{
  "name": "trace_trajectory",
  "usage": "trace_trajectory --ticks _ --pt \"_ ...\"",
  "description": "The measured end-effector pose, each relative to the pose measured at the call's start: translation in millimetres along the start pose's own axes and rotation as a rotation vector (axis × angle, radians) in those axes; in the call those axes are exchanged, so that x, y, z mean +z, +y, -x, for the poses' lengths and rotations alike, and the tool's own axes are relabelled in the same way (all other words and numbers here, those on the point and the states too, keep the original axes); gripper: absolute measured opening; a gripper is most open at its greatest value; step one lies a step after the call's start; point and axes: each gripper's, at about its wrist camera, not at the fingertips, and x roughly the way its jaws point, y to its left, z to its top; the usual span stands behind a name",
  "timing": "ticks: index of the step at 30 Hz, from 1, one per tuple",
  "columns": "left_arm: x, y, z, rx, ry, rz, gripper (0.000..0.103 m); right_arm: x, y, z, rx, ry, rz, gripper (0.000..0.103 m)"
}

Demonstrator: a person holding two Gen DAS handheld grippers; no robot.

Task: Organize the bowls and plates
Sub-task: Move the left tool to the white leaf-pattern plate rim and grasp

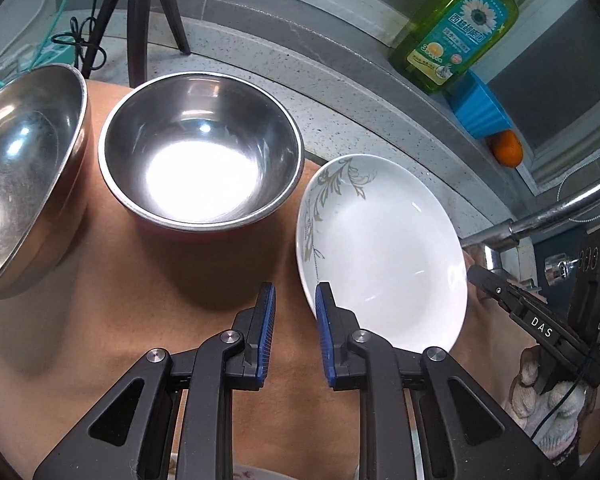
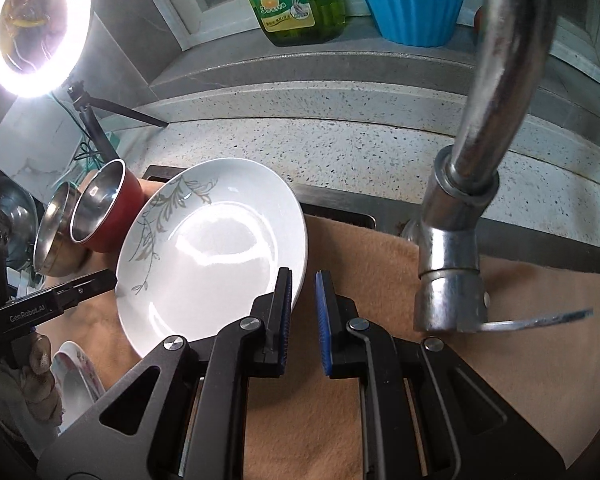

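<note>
Currently, I count two steel bowls: one red-sided bowl [image 1: 201, 152] at centre and one plain steel bowl [image 1: 28, 168] to its left, tilted. I count one white plate [image 1: 384, 248] with a leaf pattern, resting on the tan cloth [image 1: 180, 320] to the right of the red-sided bowl. A second, floral plate [image 2: 78, 376] shows partly at the lower left of the right wrist view.

My left gripper [image 1: 295, 336] has its fingers parted and holds nothing, just beside the white plate's left rim. My right gripper [image 2: 303, 320] has its fingers parted astride the plate's right rim, not clamped.

The cloth covers a speckled stone counter [image 2: 340, 152]. One faucet [image 2: 460, 220], one green detergent bottle [image 1: 456, 32], one blue cup [image 2: 414, 8], one ring light [image 2: 36, 28].
</note>
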Motion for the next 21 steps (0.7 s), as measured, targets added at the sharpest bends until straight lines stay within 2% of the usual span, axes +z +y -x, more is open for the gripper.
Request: trace_trajectory --ticks 13,16,17,21 --pt "7 1 -19 0.001 0.020 -0.013 0.018 11 -1 -30 0.027 0.070 -0.004 0.012" --pt "9 -1 -21 0.002 0.019 -0.028 0.015 12 -3 -34 0.050 0.076 -0.014 0.011" --pt "10 -2 -22 -0.001 0.021 -0.031 0.015 12 -2 -35 0.055 0.077 -0.011 0.009" --pt "11 -9 -27 -0.013 0.043 -0.055 0.015 11 -1 -35 0.057 0.077 -0.014 0.009"
